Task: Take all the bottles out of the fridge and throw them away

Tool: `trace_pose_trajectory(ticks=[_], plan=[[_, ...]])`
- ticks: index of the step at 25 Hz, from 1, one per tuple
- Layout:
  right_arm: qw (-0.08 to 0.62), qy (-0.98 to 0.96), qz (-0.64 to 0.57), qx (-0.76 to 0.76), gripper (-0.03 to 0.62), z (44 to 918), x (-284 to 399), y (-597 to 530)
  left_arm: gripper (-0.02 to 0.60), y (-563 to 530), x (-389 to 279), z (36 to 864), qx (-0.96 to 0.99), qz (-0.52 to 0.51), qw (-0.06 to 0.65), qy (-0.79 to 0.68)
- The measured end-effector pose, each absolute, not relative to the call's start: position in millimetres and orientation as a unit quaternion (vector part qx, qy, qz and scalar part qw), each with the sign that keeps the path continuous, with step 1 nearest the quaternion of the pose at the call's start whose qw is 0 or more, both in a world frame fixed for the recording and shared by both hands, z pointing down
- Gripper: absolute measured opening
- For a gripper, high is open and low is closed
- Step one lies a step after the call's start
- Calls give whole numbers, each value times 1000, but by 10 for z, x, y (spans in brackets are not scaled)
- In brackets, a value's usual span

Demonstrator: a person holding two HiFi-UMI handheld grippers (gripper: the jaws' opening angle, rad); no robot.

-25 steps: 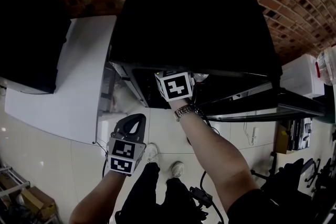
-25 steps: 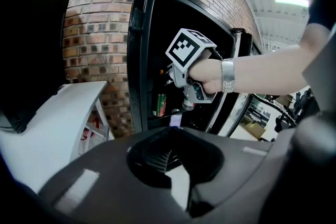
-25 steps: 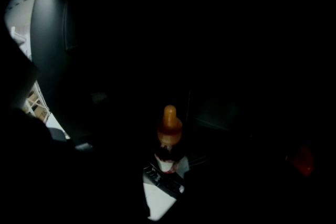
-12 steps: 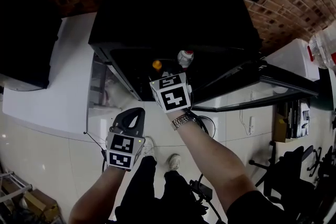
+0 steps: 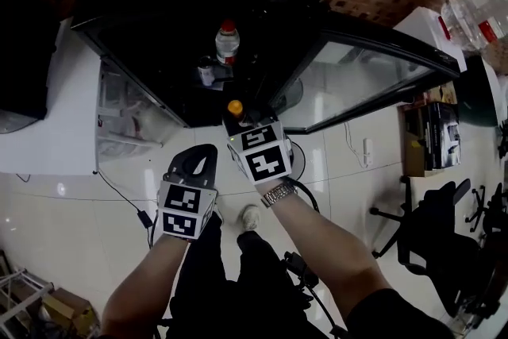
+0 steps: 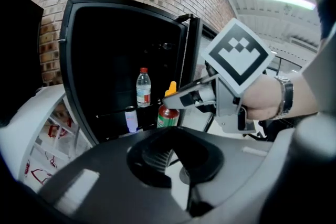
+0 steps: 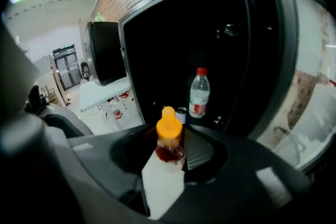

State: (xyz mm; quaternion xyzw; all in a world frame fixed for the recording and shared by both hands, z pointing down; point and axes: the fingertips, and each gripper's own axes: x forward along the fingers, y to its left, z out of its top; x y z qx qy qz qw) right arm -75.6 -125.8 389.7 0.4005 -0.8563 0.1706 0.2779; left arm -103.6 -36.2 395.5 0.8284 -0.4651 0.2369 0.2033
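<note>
My right gripper [image 5: 238, 121] is shut on a sauce bottle [image 5: 236, 109] with an orange cap and red contents, held upright just outside the open black fridge [image 5: 159, 4]. The right gripper view shows that sauce bottle [image 7: 169, 140] standing between the jaws. On the fridge shelf stand a clear water bottle [image 5: 227, 42] with a red cap and a small pale bottle [image 5: 206, 74]. From the left gripper view, the water bottle [image 6: 143, 87] and the small bottle [image 6: 131, 119] are in the fridge, with the right gripper [image 6: 191, 96] in front. My left gripper [image 5: 205, 159] is shut and empty, lower left of the right one.
The fridge's glass door [image 5: 373, 83] stands open to the right. A white cabinet [image 5: 48, 139] adjoins the fridge on the left. A cable [image 5: 127, 198] lies on the tiled floor. Black office chairs [image 5: 444, 226] and a clear bin [image 5: 476, 8] are at the right.
The right gripper has drawn back out of the fridge with the orange-capped bottle in it. The left gripper has moved back alongside it. The fridge now sits higher in the head view.
</note>
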Motion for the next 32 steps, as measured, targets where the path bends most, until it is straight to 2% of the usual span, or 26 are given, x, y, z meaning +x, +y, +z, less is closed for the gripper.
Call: trace_pose_trajectory(ticks=[16, 25, 32], plan=[[330, -794, 246, 446, 147, 5020, 1193, -75, 3, 341, 578, 4531, 853, 281, 217, -383], [356, -755, 296, 466, 147, 5916, 1707, 202, 3, 458, 867, 5048, 851, 312, 235, -350], [364, -744, 310, 466, 147, 6468, 1668, 200, 3, 495, 835, 5475, 848, 327, 249, -334]])
